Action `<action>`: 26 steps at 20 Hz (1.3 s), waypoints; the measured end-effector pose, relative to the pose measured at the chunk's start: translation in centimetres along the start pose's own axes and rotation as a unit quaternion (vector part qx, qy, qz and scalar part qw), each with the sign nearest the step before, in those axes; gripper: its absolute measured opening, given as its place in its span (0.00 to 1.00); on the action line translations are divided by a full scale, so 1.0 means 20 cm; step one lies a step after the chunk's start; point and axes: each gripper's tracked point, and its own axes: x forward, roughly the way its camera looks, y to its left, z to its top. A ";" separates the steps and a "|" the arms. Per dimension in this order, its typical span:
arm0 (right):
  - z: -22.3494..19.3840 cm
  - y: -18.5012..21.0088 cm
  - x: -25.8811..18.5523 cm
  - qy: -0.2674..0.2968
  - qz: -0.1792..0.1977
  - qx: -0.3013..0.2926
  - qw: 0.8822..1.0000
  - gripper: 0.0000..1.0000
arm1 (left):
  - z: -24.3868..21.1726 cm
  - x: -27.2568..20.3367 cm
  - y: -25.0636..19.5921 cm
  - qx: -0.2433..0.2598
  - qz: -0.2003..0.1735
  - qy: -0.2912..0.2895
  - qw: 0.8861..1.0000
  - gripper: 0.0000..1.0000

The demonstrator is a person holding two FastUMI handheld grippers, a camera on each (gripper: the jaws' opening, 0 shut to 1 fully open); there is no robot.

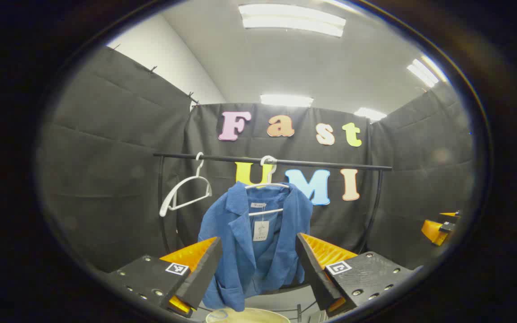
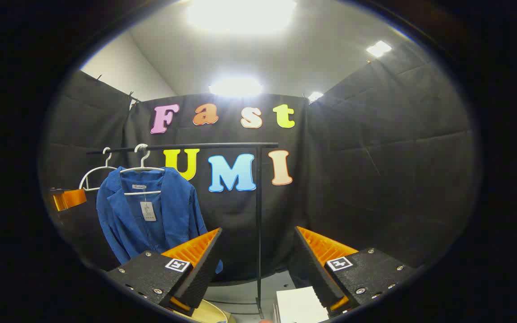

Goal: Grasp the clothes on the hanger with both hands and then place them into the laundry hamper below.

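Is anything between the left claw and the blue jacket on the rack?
Nothing: in the left gripper view the open left claw points straight at the blue jacket, hanging on its white hanger, with only open air between.

Empty white hanger (image 1: 186, 193) on black rail (image 1: 321, 163) — ceiling lights (image 1: 292, 19) on; white box (image 2: 301, 306) on floor.

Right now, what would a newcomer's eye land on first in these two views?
The blue jacket on a white hanger under the black rail, straight ahead between the open left hand-held gripper. An empty hanger hangs to its left on the same rail. In the right gripper view the jacket sits off to the left, and the open right hand-held gripper faces the rail's post.
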 end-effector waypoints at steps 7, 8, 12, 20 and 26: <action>-0.03 0.04 -0.06 0.013 0.006 -0.003 1.000 0.94 | -0.05 -0.10 0.10 -0.012 0.018 0.015 1.000 0.94; -0.03 0.05 -0.06 0.014 0.006 -0.002 1.000 0.95 | -0.05 -0.10 0.11 -0.013 0.018 0.016 1.000 0.94; -0.02 0.10 -0.09 0.011 0.003 -0.004 1.000 0.95 | -0.07 -0.09 0.18 -0.015 0.024 0.016 0.999 0.93; 0.03 0.35 -0.10 0.003 0.016 -0.015 1.000 0.94 | -0.08 -0.16 0.40 -0.018 0.016 0.032 0.999 0.93; 0.05 0.63 0.02 0.023 0.062 -0.020 0.998 0.95 | -0.13 -0.12 0.52 -0.028 0.009 0.046 0.999 0.93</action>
